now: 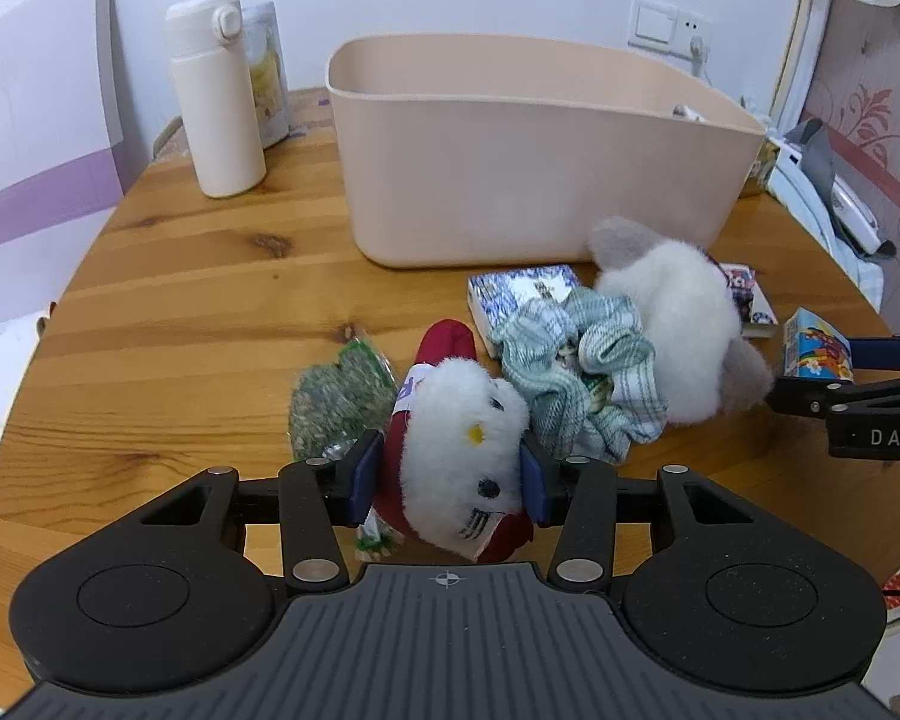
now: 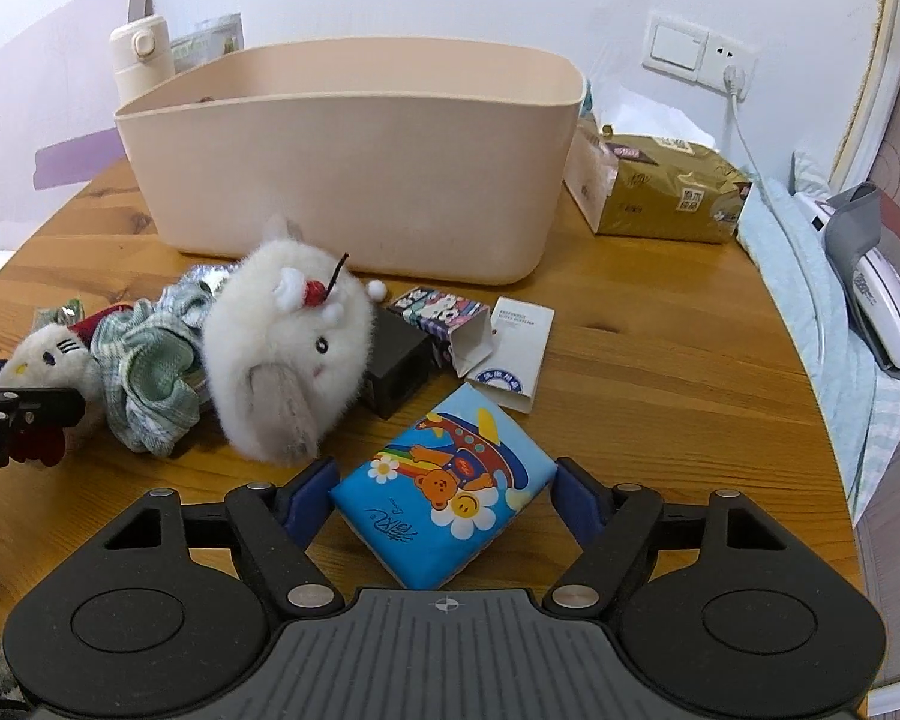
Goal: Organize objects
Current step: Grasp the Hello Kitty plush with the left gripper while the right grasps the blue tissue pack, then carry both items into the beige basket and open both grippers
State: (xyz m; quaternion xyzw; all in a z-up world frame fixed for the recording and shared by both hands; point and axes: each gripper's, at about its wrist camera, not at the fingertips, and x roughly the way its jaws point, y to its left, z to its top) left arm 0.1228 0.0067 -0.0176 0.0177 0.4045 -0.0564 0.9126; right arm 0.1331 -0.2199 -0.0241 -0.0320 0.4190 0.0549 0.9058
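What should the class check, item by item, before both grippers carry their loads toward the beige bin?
1. Left gripper clamps the white cat plush on both sides: ok.
2. Right gripper pads touch the blue tissue pack: ok, though it sits cornerwise.
3. Beige bin upright with its mouth open: ok.
4. Room inside the bin: cannot tell, the near wall hides the bottom.
5. Green scrunchie free of the cat plush: cannot tell, they lie close.
6. Fluffy white plush out of the pack's path: not ok, it lies just ahead.
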